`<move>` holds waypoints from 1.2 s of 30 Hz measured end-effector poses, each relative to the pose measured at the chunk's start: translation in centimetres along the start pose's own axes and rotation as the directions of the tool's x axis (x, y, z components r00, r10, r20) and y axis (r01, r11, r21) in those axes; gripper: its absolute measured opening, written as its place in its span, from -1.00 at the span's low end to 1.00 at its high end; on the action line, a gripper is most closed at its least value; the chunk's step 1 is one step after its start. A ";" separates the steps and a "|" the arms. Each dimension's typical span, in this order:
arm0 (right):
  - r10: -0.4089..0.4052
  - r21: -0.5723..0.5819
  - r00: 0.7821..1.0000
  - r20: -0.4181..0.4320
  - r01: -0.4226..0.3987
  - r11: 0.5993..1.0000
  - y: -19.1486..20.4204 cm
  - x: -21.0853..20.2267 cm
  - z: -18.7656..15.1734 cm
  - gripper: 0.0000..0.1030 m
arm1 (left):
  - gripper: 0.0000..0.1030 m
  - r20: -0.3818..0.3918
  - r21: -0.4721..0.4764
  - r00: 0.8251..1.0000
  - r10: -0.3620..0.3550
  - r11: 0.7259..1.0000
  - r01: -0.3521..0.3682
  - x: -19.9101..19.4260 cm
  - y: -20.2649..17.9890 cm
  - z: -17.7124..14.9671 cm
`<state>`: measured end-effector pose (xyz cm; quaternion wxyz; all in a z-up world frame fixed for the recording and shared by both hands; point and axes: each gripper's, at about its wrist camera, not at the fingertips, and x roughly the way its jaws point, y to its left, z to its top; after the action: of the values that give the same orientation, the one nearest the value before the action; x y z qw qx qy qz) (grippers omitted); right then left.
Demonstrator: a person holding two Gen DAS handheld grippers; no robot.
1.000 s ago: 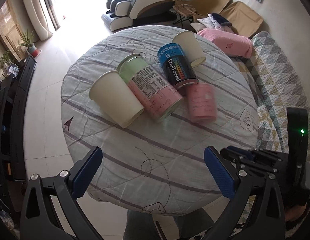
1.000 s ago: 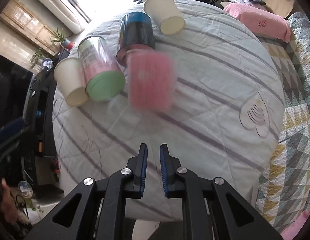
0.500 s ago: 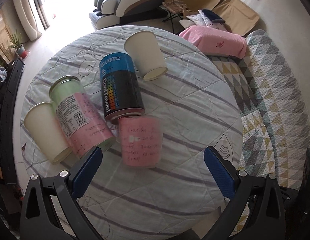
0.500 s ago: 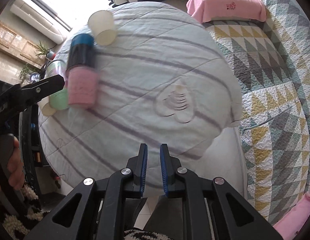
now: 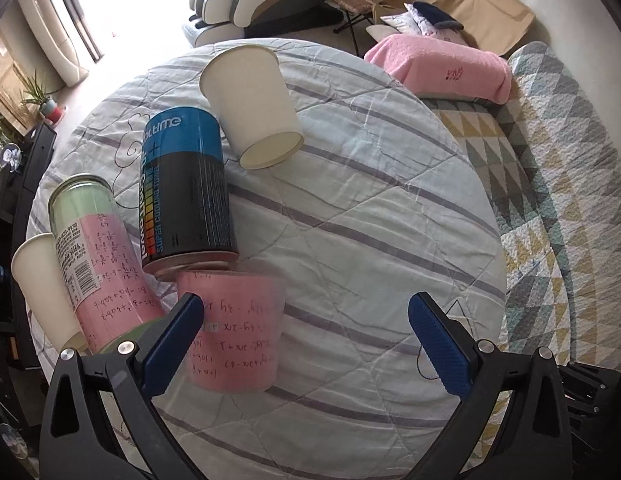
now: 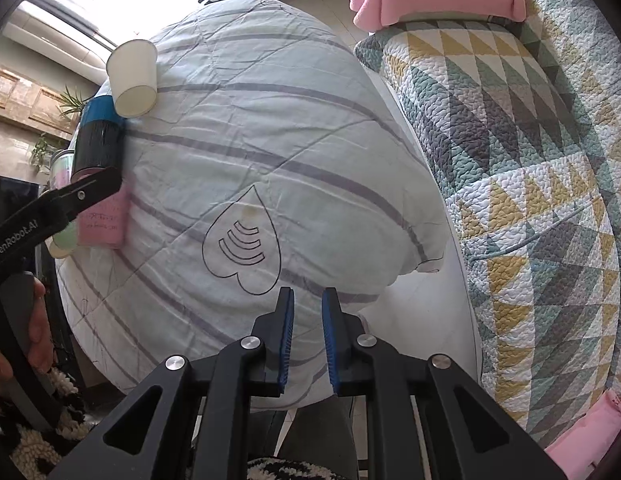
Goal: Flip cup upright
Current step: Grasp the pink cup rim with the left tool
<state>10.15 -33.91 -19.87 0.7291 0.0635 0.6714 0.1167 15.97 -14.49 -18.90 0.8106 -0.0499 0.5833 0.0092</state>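
A pink cup (image 5: 234,330) with handwriting stands upside down on the round cloth-covered table (image 5: 370,208), also in the right wrist view (image 6: 106,220). My left gripper (image 5: 306,340) is open wide; its left finger (image 5: 170,340) is beside the cup's left side, and the cup sits in the left part of the gap. My right gripper (image 6: 306,340) is shut and empty, held off the table's near edge, far from the cup. The left gripper's arm (image 6: 58,204) shows in the right wrist view, partly covering the cup.
A blue-black can (image 5: 186,192), a pink-green can (image 5: 94,256) and two white paper cups (image 5: 254,104) (image 5: 42,288) lie on their sides behind and left of the pink cup. A quilted sofa (image 5: 550,184) with a pink cushion (image 5: 442,66) is on the right.
My left gripper has moved in toward the pink cup, which now sits between its fingers. My right gripper has pulled back to the right, off the table's edge.
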 end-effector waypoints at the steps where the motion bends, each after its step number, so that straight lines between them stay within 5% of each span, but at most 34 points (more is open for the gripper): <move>1: 0.005 -0.006 1.000 -0.001 -0.005 1.000 0.1 0.0 0.2 -0.72 | 0.99 0.005 0.007 1.000 -0.004 1.000 0.004 -0.1 -0.2 0.2; 5: 0.015 -0.025 1.000 0.003 -0.015 1.000 0.3 -0.2 0.5 -0.71 | 0.99 0.027 0.039 0.999 -0.019 0.999 0.018 -0.1 -1.3 0.8; 16: -0.012 -0.011 1.000 -0.022 0.011 1.000 0.0 0.2 0.9 -0.71 | 0.99 0.051 0.019 0.987 0.153 0.988 -0.155 0.1 0.0 1.7; 24: -0.006 -0.011 1.000 -0.030 0.005 1.000 0.6 0.6 1.2 -0.71 | 0.96 -0.067 -0.052 0.983 0.172 0.983 -0.175 2.7 2.4 1.4; 30: -0.011 -0.008 0.999 -0.047 0.011 1.000 0.8 1.1 1.5 -0.71 | 0.79 -0.159 -0.124 0.977 0.142 0.979 -0.162 4.3 4.1 0.7; 32: -0.011 -0.011 0.999 -0.045 0.010 1.000 0.9 1.2 1.7 -0.71 | 0.65 -0.184 -0.163 0.979 0.083 0.980 -0.114 4.9 4.7 0.3; 36: -0.009 -0.012 0.999 -0.050 0.008 1.000 1.0 1.4 1.6 -0.71 | 0.35 -0.188 -0.189 0.979 0.078 0.975 -0.114 5.0 5.5 -0.1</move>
<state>11.76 -32.49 -20.79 0.7127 0.0535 0.6892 0.1190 17.13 -9.26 -24.08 0.7443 -0.1027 0.6519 0.1024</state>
